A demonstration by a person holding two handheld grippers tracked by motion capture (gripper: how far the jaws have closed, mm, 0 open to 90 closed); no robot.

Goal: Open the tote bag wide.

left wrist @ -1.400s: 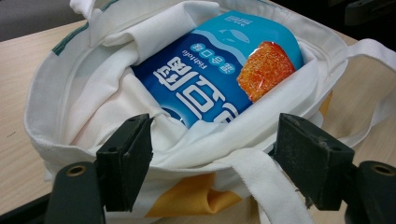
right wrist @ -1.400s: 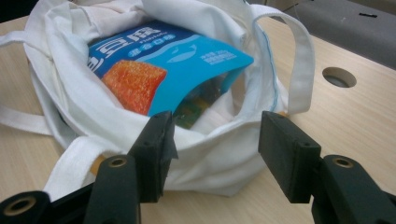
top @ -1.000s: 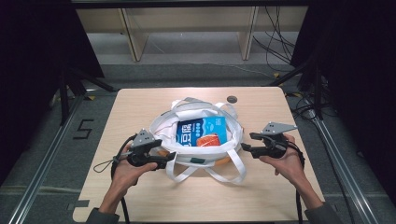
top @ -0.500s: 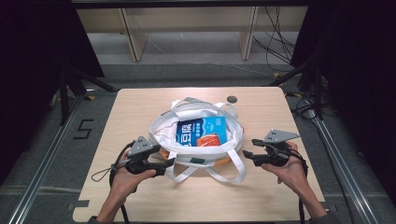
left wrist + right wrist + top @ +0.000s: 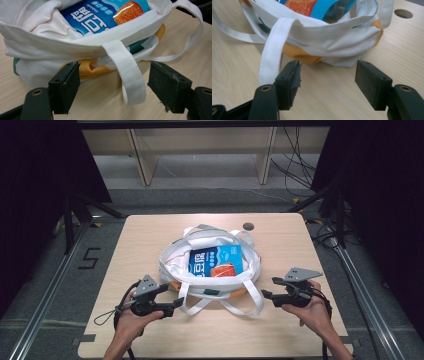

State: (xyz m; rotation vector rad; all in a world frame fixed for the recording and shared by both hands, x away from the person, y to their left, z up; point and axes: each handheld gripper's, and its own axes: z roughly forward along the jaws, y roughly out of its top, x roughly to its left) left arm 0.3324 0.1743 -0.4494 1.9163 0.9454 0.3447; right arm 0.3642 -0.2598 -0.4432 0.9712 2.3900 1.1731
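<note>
Bag (image 5: 210, 265) mid-table, blue packet (image 5: 216, 261) inside. Left gripper (image 5: 170, 304) and right gripper (image 5: 268, 294) both spread, empty, flanking it. Limp strap (image 5: 127, 72) probably slips a shallow pinch.

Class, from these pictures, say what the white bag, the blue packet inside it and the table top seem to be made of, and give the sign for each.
Bag: likely woven cotton or canvas, matte; soft folds and limp handles.
Packet: probably glossy plastic film; it shows a bright glare spot.
Table top: wood-look board, possibly laminate; pale grain lines, smooth surface.
</note>
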